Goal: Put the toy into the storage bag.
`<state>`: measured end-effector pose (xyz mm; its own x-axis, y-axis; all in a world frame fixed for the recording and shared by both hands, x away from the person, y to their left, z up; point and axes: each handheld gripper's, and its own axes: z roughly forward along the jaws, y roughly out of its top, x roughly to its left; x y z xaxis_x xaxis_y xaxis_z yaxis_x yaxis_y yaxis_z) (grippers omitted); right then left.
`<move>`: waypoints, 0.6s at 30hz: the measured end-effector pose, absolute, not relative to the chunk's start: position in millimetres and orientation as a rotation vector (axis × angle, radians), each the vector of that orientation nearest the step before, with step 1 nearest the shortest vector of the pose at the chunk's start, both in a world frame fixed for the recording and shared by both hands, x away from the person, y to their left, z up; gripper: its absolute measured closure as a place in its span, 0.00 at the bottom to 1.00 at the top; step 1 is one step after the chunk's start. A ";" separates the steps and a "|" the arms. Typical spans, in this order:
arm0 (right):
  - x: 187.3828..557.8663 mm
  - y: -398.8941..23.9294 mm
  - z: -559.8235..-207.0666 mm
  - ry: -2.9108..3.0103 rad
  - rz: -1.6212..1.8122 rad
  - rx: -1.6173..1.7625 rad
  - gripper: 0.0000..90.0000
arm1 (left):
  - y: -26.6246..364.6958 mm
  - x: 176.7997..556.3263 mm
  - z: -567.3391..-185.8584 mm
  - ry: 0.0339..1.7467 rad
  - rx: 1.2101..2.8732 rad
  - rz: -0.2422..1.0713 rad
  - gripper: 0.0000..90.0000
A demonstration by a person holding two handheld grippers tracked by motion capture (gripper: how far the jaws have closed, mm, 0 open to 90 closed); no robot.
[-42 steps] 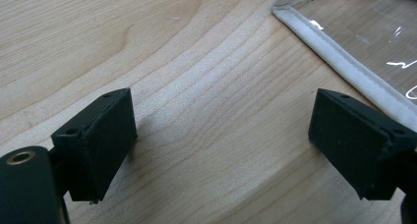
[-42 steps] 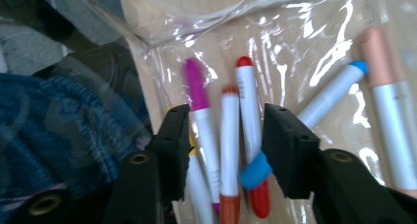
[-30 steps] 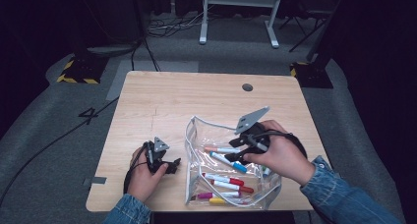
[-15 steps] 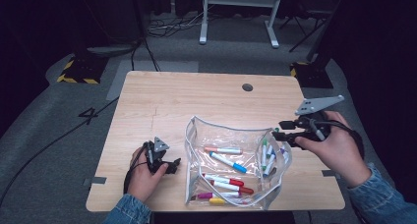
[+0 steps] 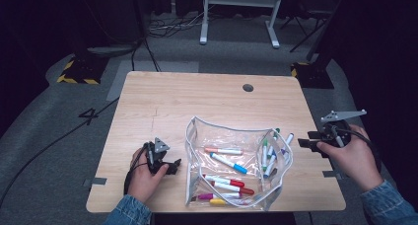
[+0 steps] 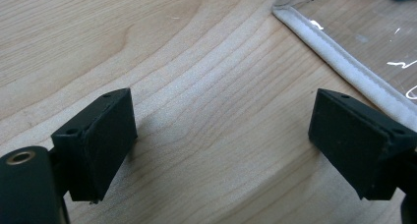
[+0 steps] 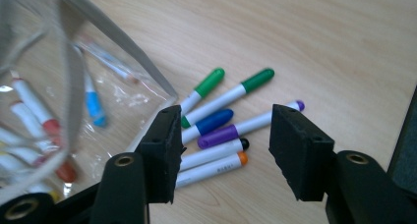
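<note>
Markers lie partly inside the clear pouch [image 5: 236, 168] on the tabletop [image 5: 197, 101] in the high view, with a loose group of markers [image 5: 273, 146] just outside its right edge. The right claw [image 5: 308, 143] has moved out of the pouch to the tabletop's right edge since a second ago; the left claw [image 5: 170, 167] rests beside the pouch's left side. In the left gripper view, the jaws stand spread over bare wood, the pouch's edge [image 6: 344, 62] beside one jaw. In the right gripper view, the jaws have just been opening and hold nothing; the purple marker [image 7: 219, 135] and its neighbours lie ahead. Judgement: one marker is delivered, the next pick is due.
</note>
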<state>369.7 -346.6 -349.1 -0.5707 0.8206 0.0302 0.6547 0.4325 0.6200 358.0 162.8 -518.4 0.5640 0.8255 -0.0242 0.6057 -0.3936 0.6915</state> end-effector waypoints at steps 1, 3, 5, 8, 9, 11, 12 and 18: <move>370.4 -349.1 -356.7 2.413 0.853 1.295 0.51 | 162.8 358.0 -518.4 1.141 2.135 0.430 0.12; 371.2 -352.4 -371.7 2.416 0.839 1.337 0.49 | 162.8 358.0 -518.4 1.141 2.136 0.429 0.12; 371.6 -354.0 -386.4 2.419 0.817 1.370 0.48 | 162.8 358.0 -518.4 1.141 2.136 0.428 0.12; 371.8 -354.2 -407.2 2.434 0.800 1.415 0.46 | 162.8 358.0 -518.4 1.141 2.135 0.429 0.12; 371.9 -353.5 -414.3 2.441 0.795 1.424 0.45 | 162.8 358.0 -518.4 1.141 2.135 0.429 0.12; 371.7 -351.2 -427.6 2.455 0.782 1.436 0.44 | 162.8 358.0 -518.4 1.141 2.135 0.429 0.12; 371.5 -349.6 -434.0 2.463 0.775 1.445 0.43 | 162.7 358.0 -518.4 1.141 2.134 0.429 0.12; 371.2 -341.0 -461.7 2.493 0.749 1.466 0.42 | 162.8 358.0 -518.4 1.141 2.135 0.429 0.12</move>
